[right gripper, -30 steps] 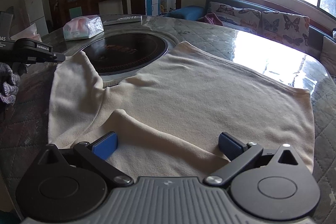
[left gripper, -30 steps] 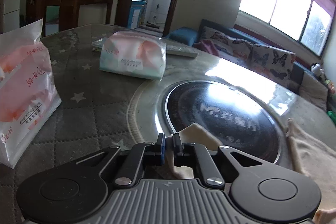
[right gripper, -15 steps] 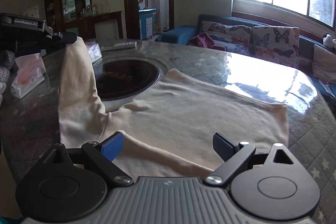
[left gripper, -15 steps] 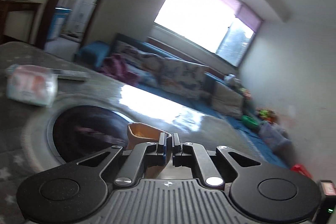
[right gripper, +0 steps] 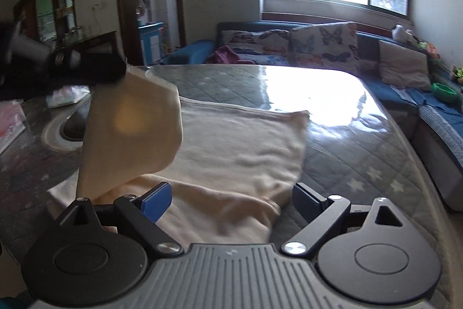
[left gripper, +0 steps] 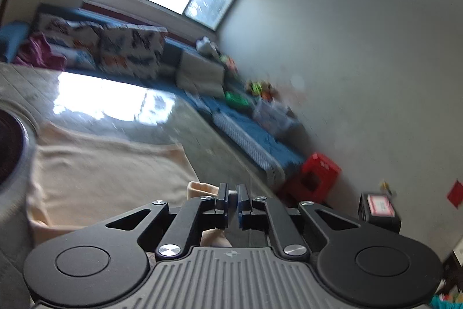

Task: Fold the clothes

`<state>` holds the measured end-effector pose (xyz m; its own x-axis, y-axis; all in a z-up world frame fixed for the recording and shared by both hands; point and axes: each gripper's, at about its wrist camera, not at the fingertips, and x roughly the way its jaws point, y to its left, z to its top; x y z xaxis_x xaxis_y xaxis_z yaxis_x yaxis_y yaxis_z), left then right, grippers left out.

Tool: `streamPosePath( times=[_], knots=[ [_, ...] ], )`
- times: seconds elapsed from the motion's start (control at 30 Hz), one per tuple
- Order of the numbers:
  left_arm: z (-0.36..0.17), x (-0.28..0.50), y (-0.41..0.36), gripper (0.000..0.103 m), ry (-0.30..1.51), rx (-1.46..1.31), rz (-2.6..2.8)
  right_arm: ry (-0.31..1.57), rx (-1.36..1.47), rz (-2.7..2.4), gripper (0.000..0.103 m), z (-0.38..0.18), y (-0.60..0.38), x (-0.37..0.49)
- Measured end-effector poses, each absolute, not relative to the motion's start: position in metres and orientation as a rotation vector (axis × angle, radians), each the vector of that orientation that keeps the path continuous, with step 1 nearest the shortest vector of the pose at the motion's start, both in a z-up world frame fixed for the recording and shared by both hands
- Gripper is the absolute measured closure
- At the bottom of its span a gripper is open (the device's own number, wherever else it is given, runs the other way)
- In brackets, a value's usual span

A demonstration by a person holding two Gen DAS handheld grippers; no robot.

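Above the bench (right gripper: 361,152), the left tool (left gripper: 231,203), clamped on the cream shirt's (right gripper: 237,152) sleeve (right gripper: 133,135), has swung it up and over the body, starting the fold; the right tool (right gripper: 231,200) waits open.

The cream shirt (right gripper: 237,146) is soft, matt knit cloth. The desk (right gripper: 361,152) wears quilted grey fabric under a glossy, reflective sheet. The right tongs (right gripper: 231,200) are matt black plastic with blue pads (right gripper: 156,200).
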<state>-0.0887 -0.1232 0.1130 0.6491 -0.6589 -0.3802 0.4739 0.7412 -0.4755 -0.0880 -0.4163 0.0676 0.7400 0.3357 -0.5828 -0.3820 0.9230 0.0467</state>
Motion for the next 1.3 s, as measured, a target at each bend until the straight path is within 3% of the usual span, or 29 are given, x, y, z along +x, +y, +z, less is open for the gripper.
streamPosePath(
  times=[0.07, 0.2, 0.5, 0.77, 0.87, 0.9, 0.97, 1.23, 1.3],
  knots=[
    [0.107, -0.091, -0.129, 0.092, 0.591, -0.306, -0.674, 0.63, -0.077, 0.362, 0.013, 0.066, -0.425, -0.089],
    [0.102, -0.098, -0.113, 0.075, 0.584, -0.218, -0.625, 0.625, -0.071, 0.307, 0.017, 0.067, -0.441, -0.09],
    [0.06, -0.102, -0.046, 0.075, 0.656, -0.099, -0.343, 0.634, -0.029, 0.377, 0.035, 0.069, -0.433, -0.09],
    [0.047, -0.098, -0.035, 0.075, 0.684, -0.084, -0.255, 0.712, -0.082, 0.484, 0.06, 0.054, -0.404, -0.094],
    [0.041, -0.093, -0.033, 0.079, 0.696, -0.096, -0.26, 0.72, -0.078, 0.481, 0.077, 0.053, -0.403, -0.096],
    [0.039, -0.092, -0.032, 0.091, 0.702, -0.104, -0.26, 0.721, -0.072, 0.481, 0.08, 0.053, -0.404, -0.095],
    [0.039, -0.092, -0.028, 0.097, 0.703, -0.122, -0.255, 0.714, -0.06, 0.48, 0.093, 0.055, -0.405, -0.094],
    [0.041, -0.095, -0.018, 0.097, 0.722, -0.128, -0.217, 0.717, -0.1, 0.454, 0.087, 0.055, -0.405, -0.091],
    [0.045, -0.096, -0.019, 0.092, 0.717, -0.125, -0.214, 0.694, -0.098, 0.451, 0.085, 0.06, -0.406, -0.092]
  ],
)
